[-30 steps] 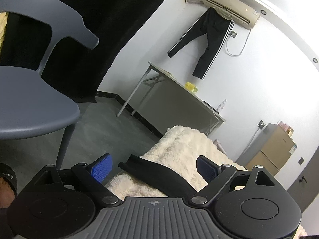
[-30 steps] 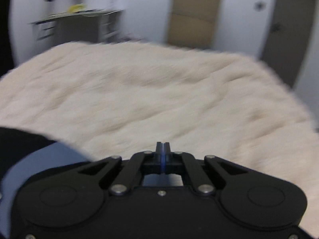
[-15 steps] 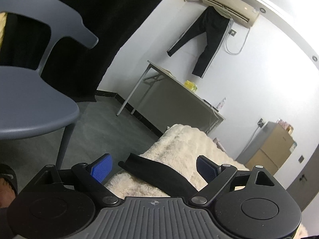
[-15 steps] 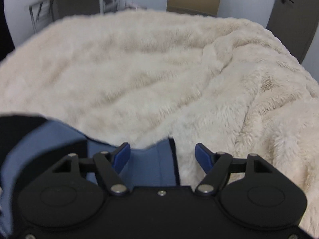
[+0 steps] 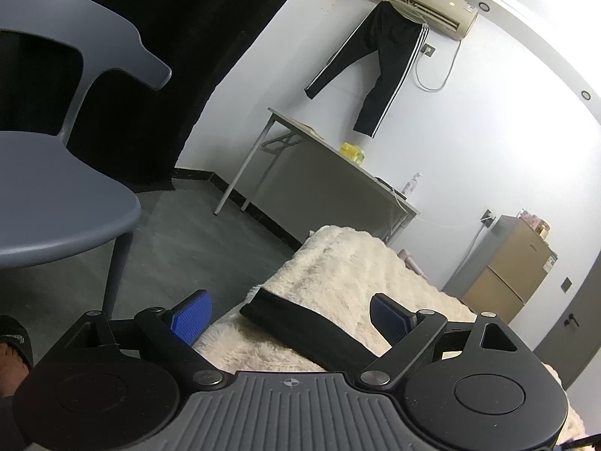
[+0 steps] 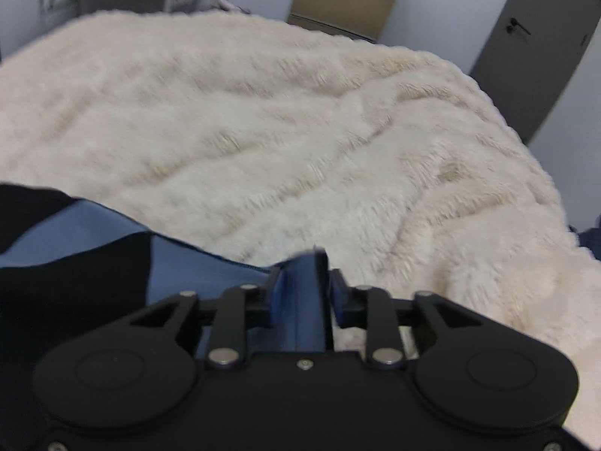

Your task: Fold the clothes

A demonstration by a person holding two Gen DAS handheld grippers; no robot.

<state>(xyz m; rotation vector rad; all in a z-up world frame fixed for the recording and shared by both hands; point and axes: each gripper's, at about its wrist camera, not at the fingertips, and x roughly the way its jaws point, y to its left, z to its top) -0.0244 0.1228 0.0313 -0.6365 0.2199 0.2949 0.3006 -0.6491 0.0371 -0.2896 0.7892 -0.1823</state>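
A blue and black garment [image 6: 112, 263] lies on a cream fluffy blanket [image 6: 281, 131] at the near left of the right wrist view. My right gripper [image 6: 304, 285] is shut on a raised blue fold of the garment, at its right edge. In the left wrist view my left gripper [image 5: 289, 315] is open, its blue pads either side of a black band [image 5: 300, 327] of the garment that lies on the blanket [image 5: 338, 263]. The pads stand apart from the band.
A grey chair [image 5: 56, 206] stands close on the left over the grey floor. A folding table [image 5: 319, 158] stands by the far wall, with black trousers [image 5: 375, 60] hung above it. A brown cabinet [image 5: 507, 274] and a dark door [image 6: 533, 37] are beyond the bed.
My right gripper was open over the garment's blue edge half a second ago and has closed on it. The left gripper has barely moved and stays open.
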